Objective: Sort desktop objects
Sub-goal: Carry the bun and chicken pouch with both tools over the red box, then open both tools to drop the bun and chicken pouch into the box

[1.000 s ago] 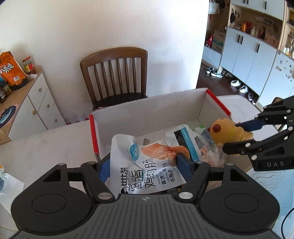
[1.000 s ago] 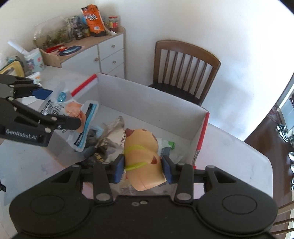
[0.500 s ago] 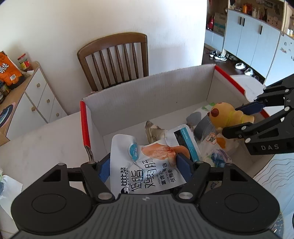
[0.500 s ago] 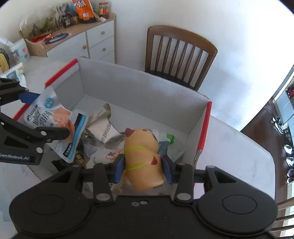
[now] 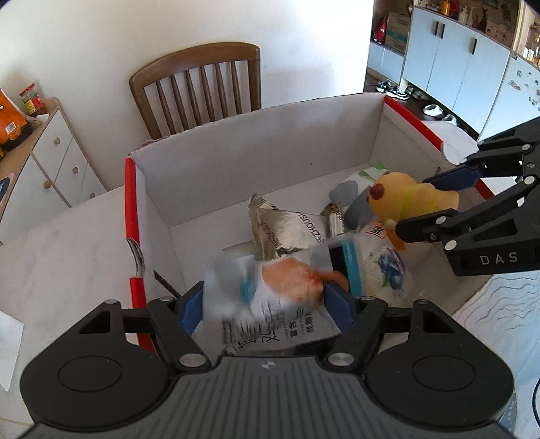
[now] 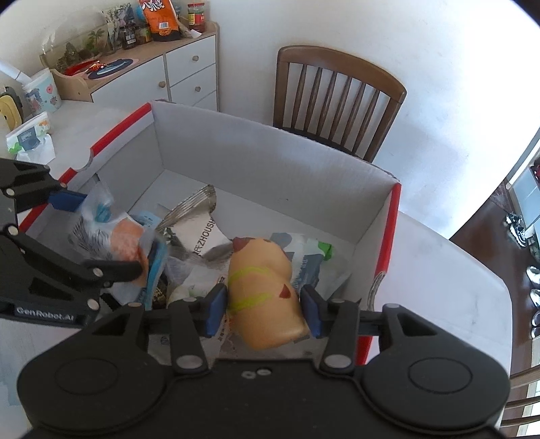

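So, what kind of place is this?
Most likely a home dining area: a wooden chair at a white table, a drawer cabinet holding snacks and jars, shoes by the cupboards.

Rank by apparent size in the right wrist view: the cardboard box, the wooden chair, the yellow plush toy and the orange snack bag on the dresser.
1. cardboard box
2. wooden chair
3. yellow plush toy, though it sits nearest the camera, which inflates it
4. orange snack bag, far off, so its real size is unsure
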